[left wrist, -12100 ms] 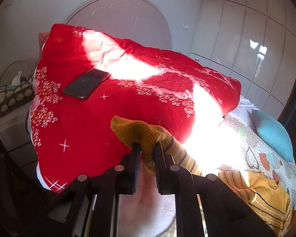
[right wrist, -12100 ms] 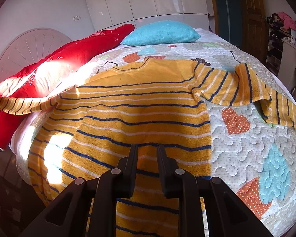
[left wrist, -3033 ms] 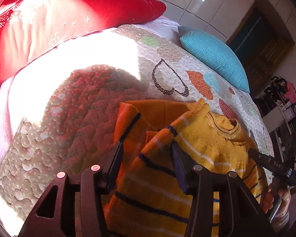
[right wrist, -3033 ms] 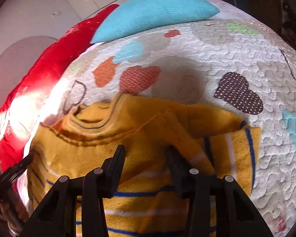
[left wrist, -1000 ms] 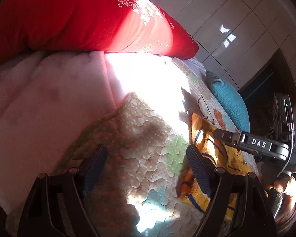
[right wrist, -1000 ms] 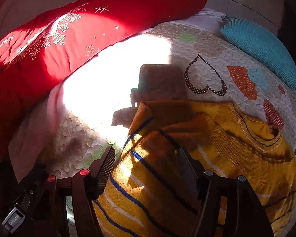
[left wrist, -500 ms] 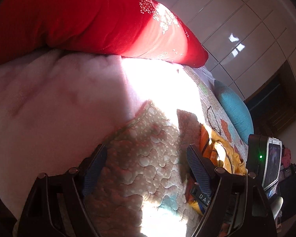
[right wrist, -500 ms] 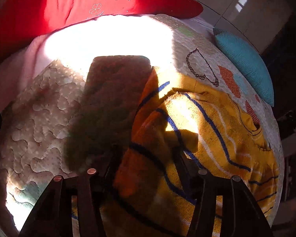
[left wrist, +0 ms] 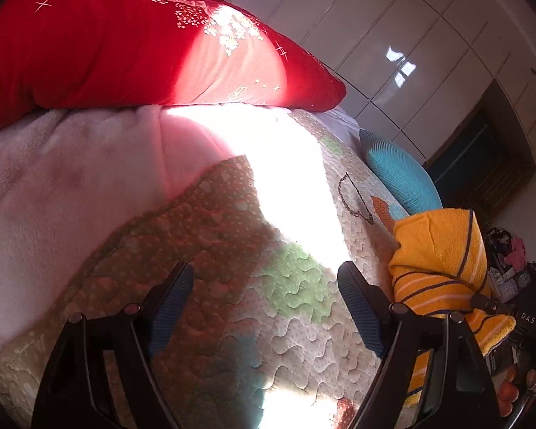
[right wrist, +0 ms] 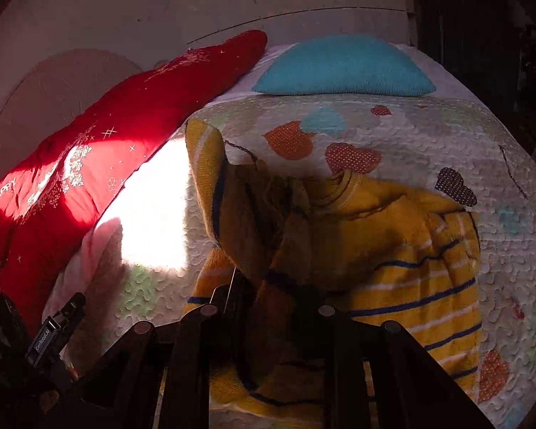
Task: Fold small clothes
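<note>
A yellow sweater with blue and white stripes (right wrist: 403, 246) lies partly folded on the quilted bedspread (right wrist: 428, 132). My right gripper (right wrist: 268, 296) is shut on the sweater's left edge and holds that fold (right wrist: 211, 178) lifted and hanging. In the left wrist view the raised sweater (left wrist: 443, 261) shows at the right, beside the right gripper's body. My left gripper (left wrist: 264, 286) is wide open and empty above the bare bedspread (left wrist: 286, 321), left of the sweater.
A red quilt (left wrist: 125, 43) is piled along the bed's far left, also in the right wrist view (right wrist: 100, 153). A teal pillow (right wrist: 343, 68) lies at the head. A pink blanket (left wrist: 53, 186) covers the near left. White wardrobe doors (left wrist: 411, 35) stand behind.
My right gripper has closed on the sweater's left edge and lifted it up off the bed. My left gripper stays open over the bare quilt.
</note>
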`<state>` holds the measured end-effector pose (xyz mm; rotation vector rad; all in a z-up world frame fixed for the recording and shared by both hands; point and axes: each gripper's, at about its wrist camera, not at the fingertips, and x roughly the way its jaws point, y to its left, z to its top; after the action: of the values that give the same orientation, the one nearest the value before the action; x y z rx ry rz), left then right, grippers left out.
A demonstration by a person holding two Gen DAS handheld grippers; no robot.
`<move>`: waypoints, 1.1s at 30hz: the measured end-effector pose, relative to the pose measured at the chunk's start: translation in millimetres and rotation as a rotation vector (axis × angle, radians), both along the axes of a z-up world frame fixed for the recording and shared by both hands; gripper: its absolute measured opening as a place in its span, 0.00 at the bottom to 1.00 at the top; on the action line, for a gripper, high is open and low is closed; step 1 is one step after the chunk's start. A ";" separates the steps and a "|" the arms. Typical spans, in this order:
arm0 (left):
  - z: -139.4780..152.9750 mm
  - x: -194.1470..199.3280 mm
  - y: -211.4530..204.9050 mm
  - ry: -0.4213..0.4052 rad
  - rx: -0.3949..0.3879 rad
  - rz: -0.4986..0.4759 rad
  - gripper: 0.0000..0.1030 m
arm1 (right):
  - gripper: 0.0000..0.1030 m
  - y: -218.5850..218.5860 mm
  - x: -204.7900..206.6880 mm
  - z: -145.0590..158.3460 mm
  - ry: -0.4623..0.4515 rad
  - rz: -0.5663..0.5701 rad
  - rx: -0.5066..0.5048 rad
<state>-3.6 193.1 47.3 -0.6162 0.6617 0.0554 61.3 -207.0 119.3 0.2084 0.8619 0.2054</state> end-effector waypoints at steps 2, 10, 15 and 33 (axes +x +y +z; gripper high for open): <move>0.4 3.9 -17.5 0.013 0.006 -0.051 0.79 | 0.19 -58.7 -3.9 -12.2 0.018 -0.104 0.042; 19.4 6.2 -103.1 0.039 0.111 -0.261 0.79 | 0.32 -179.5 -23.4 -68.0 0.045 -0.219 0.283; 29.2 1.7 -145.7 0.064 0.226 -0.350 0.79 | 0.42 -204.8 -48.5 -46.5 -0.048 -0.217 0.321; 69.0 4.1 -255.5 -0.004 0.329 -0.526 0.84 | 0.11 -207.3 -10.6 -57.6 -0.054 -0.148 0.388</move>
<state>0.5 -62.4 116.3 -0.1139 0.7730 -0.3212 50.7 -414.3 61.6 0.6239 0.7436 0.2376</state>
